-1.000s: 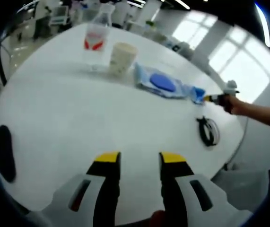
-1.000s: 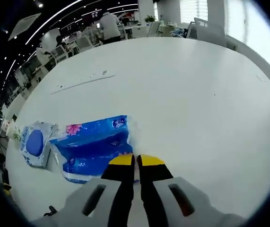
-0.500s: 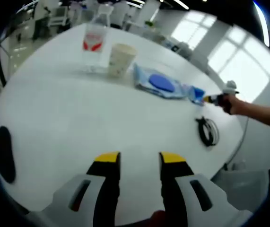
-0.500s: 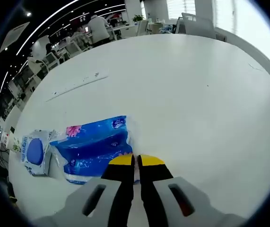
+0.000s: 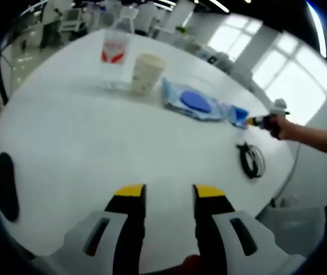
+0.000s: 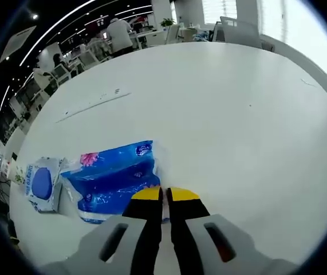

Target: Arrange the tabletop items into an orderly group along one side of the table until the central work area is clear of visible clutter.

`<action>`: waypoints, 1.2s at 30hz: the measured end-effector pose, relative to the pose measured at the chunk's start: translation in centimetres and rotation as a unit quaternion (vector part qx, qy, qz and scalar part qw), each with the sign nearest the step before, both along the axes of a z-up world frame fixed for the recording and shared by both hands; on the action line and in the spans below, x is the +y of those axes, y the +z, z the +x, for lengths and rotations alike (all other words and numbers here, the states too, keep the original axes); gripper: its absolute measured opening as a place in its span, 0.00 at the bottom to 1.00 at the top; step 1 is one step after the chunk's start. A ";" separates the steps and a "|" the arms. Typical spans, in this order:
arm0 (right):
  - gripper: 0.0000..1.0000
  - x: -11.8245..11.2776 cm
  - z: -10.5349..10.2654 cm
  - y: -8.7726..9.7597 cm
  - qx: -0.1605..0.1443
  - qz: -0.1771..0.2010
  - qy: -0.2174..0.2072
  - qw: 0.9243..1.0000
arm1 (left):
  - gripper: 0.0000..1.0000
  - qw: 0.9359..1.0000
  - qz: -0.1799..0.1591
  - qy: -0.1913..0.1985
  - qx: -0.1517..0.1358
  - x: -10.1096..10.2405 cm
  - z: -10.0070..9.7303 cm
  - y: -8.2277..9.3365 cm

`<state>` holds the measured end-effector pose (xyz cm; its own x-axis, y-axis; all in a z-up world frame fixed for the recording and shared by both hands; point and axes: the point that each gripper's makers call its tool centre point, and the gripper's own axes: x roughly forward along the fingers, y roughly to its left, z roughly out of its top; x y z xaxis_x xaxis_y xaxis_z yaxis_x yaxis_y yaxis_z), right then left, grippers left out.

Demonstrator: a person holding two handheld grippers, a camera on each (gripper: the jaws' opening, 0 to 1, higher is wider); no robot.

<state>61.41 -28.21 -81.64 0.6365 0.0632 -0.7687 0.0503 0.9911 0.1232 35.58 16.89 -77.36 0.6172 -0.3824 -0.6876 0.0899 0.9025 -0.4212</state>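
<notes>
Currently held: blue tissue pack (image 6: pixel 114 180), its near edge pinched between the closed right tongs (image 6: pixel 163 195), lying on the white tabletop (image 6: pixel 237 126) at about 10 o'clock of the tips. Wipes packet (image 6: pixel 40 180) just beyond, at 9 o'clock. Left tongs (image 5: pixel 166 192) parted, empty, above bare tabletop. Paper cup (image 5: pixel 146 70) and bottle (image 5: pixel 114 48) grouped at 12 o'clock; cable coil (image 5: pixel 252 159) apart at 2 o'clock. Risk: thin wrapper grip may slip or tear; pack may shove wipes packet.
</notes>
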 end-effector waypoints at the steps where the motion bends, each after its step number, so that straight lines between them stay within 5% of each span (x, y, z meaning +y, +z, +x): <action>1: 0.03 0.2 -0.2 0.0 0.000 -0.001 0.002 1.000 | 0.30 1.000 0.000 -0.001 0.000 -0.1 0.0 0.0; 16: 0.04 1.3 -1.1 0.4 -0.004 0.003 0.003 1.000 | 0.30 1.000 0.000 -0.003 0.000 -0.2 -0.1 0.1; 22: 0.20 1.2 -2.1 0.7 0.002 -0.007 -0.002 1.000 | 0.30 1.000 0.000 -0.002 -0.001 -0.1 0.0 0.1; 36: 0.24 2.3 -2.9 2.3 -0.015 0.020 0.008 1.000 | 0.30 1.000 0.001 -0.008 -0.005 -0.1 0.1 0.2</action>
